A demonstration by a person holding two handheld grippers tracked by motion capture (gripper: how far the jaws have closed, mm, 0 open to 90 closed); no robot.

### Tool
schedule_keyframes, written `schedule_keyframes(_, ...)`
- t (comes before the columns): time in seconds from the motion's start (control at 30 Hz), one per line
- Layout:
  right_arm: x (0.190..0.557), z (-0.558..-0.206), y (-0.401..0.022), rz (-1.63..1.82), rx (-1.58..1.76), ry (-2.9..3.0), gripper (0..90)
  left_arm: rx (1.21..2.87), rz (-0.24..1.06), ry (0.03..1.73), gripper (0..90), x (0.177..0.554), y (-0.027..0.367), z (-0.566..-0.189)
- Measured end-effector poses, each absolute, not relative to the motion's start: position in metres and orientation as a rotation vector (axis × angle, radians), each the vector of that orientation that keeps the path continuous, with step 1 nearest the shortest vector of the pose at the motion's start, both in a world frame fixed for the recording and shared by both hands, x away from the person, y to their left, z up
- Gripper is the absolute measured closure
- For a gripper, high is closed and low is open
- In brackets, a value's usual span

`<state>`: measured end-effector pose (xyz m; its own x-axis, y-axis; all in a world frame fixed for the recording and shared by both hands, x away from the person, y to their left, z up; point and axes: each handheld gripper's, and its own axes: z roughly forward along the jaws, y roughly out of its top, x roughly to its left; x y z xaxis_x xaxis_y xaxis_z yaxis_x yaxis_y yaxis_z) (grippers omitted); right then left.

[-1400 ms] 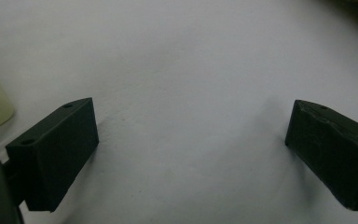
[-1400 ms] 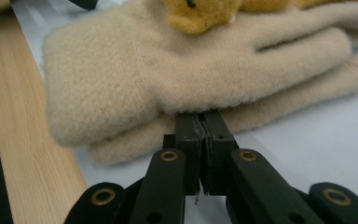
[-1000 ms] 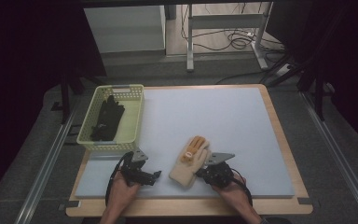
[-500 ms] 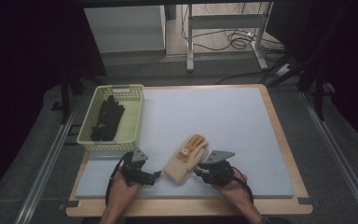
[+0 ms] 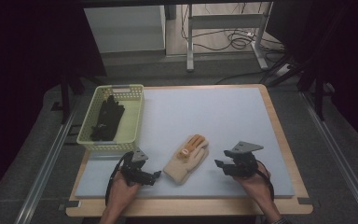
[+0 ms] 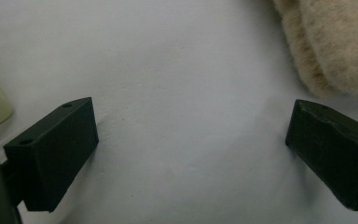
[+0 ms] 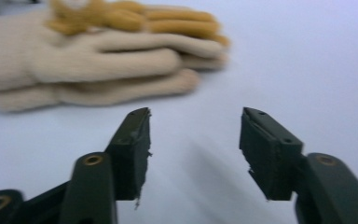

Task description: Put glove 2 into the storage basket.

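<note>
The tan glove (image 5: 186, 159) lies flat on the blue mat (image 5: 205, 116), right of the yellow basket (image 5: 134, 121). My right gripper (image 5: 220, 164) has just been opening, empty beside it. My left gripper (image 5: 154, 175) waits wide open, empty, ready to help.

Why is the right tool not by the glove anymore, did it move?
Yes. The right tool slid rightward along the table's wooden front edge, away from the glove. Its jaws have just been opening, with nothing between them.

No text, label or number can be read anywhere.
</note>
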<state>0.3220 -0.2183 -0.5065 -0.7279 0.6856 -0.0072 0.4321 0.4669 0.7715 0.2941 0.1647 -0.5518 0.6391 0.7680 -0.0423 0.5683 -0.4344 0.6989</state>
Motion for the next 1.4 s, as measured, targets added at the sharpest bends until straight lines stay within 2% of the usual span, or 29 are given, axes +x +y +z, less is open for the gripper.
schedule_keyframes(0.2,0.330,-0.509,-0.247,1.110,1.053,2.325,31.0,2.163,0.369,1.036,2.4,0.294,0.165,-0.552)
schedule_keyframes(0.47,0.335,-0.517,-0.272,1.064,1.132,2.279,24.1,2.163,0.370,1.036,2.4,0.294,0.165,-0.552)
schedule_keyframes(0.77,0.337,-0.528,-0.287,1.001,1.180,2.270,20.3,2.164,0.371,1.035,2.4,0.294,0.165,-0.552)
schedule_keyframes(1.4,0.337,-0.531,-0.283,0.948,1.157,2.272,15.7,2.168,0.367,1.030,2.8,0.294,0.165,-0.551)
